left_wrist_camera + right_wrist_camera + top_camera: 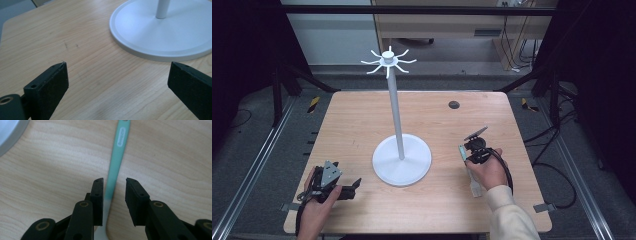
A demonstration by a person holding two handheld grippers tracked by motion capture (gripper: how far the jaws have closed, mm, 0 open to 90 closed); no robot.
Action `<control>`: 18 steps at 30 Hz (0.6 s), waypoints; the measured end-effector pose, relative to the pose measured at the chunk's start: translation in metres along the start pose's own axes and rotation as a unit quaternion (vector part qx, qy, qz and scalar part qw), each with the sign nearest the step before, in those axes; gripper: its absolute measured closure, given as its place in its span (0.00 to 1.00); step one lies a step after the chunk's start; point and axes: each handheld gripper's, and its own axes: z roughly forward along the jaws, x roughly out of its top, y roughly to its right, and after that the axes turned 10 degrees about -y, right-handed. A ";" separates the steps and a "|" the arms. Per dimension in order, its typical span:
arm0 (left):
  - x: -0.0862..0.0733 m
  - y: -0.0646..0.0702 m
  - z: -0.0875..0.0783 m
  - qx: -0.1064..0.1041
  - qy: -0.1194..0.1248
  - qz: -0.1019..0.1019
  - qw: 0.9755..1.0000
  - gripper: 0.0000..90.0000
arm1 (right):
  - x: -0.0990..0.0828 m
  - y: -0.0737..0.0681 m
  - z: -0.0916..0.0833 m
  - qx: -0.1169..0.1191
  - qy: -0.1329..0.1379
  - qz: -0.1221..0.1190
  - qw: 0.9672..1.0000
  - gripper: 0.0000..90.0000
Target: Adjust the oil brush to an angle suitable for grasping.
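Note:
A utensil with a mint-green handle (117,162) and a white lower part (475,188) lies flat on the wooden table (352,125). My right gripper (113,180) points down over it with its jaws a little apart. The handle runs between them, and a gap shows beside the right pad. In the high view the right gripper (472,152) is right of the white stand's round base (402,160). The stand's thin pole (395,110) carries a ring of hooks (388,61). My left gripper (117,75) stands wide open and empty, aimed at the base (160,32).
A small dark round hole (454,105) sits in the tabletop toward the far right. Black frame bars (277,95) flank the table. The left hand rests near the front left edge (319,187).

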 end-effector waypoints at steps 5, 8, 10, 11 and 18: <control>0.003 0.007 -0.001 -0.004 0.001 0.014 1.000 0.03 | -0.004 -0.003 0.003 0.002 -0.021 0.014 1.000 0.75; 0.002 0.006 -0.001 -0.003 -0.001 0.011 1.000 0.03 | -0.005 -0.003 0.003 -0.001 -0.029 0.019 0.999 0.76; 0.001 0.004 -0.002 -0.002 -0.001 0.007 1.000 0.03 | -0.005 -0.002 0.004 0.000 -0.033 0.023 0.999 0.78; 0.001 0.003 -0.002 -0.002 0.001 0.005 1.000 0.03 | -0.005 -0.001 0.004 0.001 -0.034 0.026 0.999 0.78; 0.003 0.005 0.000 -0.003 -0.004 0.014 1.000 0.03 | -0.006 -0.001 0.014 0.009 -0.050 0.032 0.998 0.78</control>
